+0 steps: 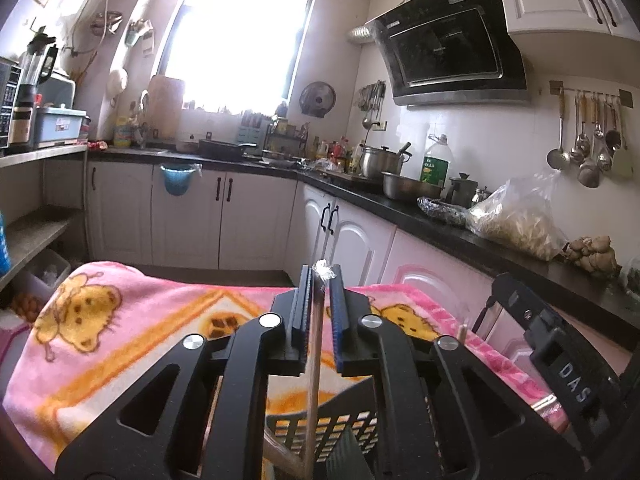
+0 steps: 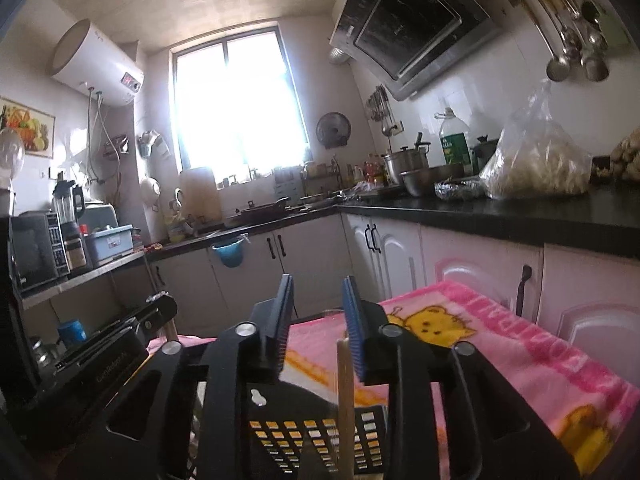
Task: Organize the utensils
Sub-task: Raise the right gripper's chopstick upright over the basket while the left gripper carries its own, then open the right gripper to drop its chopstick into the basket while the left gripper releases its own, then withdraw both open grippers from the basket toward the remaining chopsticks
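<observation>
A thin wooden chopstick (image 1: 315, 360) stood upright over the black perforated basket (image 1: 332, 424), clamped between the narrowed left gripper (image 1: 320, 276). The right gripper (image 2: 316, 280) hung above that basket, jaws wide, empty, beside another wooden stick (image 2: 345, 400).

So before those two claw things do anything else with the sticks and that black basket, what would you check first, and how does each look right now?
1. Left gripper around its chopstick: cannot tell, the jaws stand slightly apart.
2. That chopstick's lower end over the black basket: ok.
3. Right gripper free: ok, jaws wide open.
4. Second chopstick upright at the basket: ok.
5. Grippers apart from each other: ok.
6. Pink blanket lying flat under the basket: ok.
</observation>
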Tool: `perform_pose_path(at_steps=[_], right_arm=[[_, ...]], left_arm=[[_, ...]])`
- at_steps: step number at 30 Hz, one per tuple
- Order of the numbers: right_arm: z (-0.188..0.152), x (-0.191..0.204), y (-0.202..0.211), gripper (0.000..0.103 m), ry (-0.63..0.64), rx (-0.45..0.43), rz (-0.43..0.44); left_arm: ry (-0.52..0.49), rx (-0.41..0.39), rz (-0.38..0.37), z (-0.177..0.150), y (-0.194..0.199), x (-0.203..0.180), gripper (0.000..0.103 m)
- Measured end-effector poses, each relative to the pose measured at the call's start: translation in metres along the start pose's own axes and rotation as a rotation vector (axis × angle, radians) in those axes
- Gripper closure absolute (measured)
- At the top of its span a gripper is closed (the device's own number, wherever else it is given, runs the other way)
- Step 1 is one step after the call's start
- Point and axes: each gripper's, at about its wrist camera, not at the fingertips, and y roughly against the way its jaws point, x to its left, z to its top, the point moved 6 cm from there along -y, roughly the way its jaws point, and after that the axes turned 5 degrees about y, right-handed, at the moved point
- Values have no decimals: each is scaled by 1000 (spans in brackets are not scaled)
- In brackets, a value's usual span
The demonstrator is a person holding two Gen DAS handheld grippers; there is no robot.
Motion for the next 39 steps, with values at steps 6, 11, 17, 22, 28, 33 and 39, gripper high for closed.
perform_pose_path(at_steps=[6,11,17,22,28,33,39], right_arm=[[3,-9,8,69,-38,23,11],[6,-13,17,62,-51,36,24],[10,-15,29,48,-53,51,58],[14,-12,42,34,-34,52,87],[17,-11,61,29,-27,49,101],[19,-12,78,26,-17,60,112],[18,-14,102,25,-2,73,117]], left_arm=[[12,33,5,-3,7,4,90],[11,59,6,-2,15,2,82],[22,92,24,3,28,4,66],[41,124,24,3,39,7,51],[57,144,19,-1,58,8,25],[61,155,14,-7,76,7,12],[61,170,-1,-16,97,2,12]])
